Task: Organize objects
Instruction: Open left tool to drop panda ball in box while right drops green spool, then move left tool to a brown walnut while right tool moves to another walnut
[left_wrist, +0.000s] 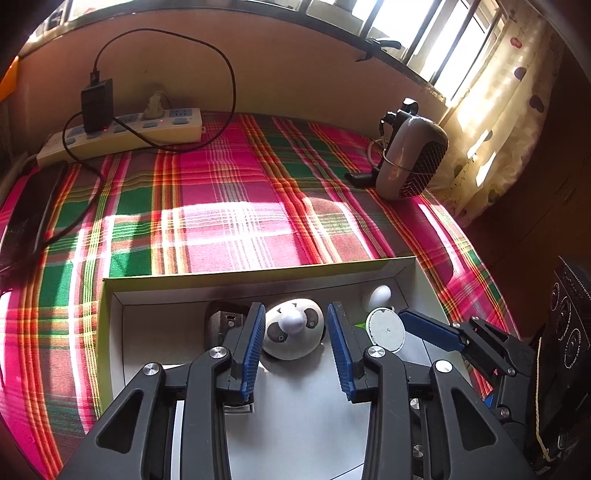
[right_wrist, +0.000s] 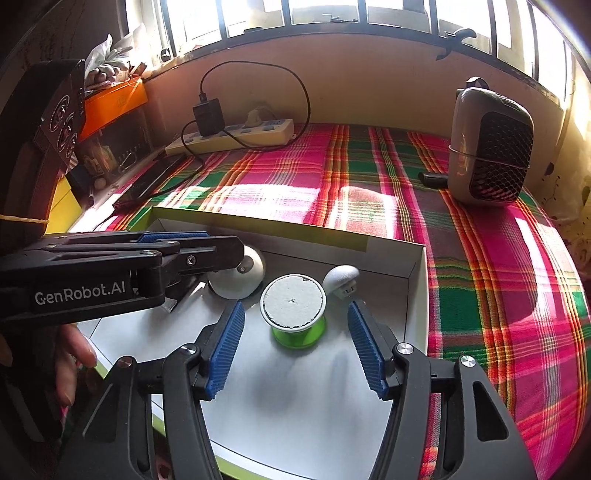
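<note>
Both grippers, left (left_wrist: 295, 347) and right (right_wrist: 295, 345), are spreading empty (we are risking toppling the green spool (right_wrist: 294, 314)).

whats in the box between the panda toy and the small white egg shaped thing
The green spool with a white cap stands between the panda toy and the egg-shaped piece; the right wrist view shows it best.

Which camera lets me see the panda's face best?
The left wrist view: the panda toy lies in the white box facing the camera, eye patches and nose plain, between the left gripper's open jaws. In the right wrist view, only its white side shows behind that gripper, face hidden.
</note>
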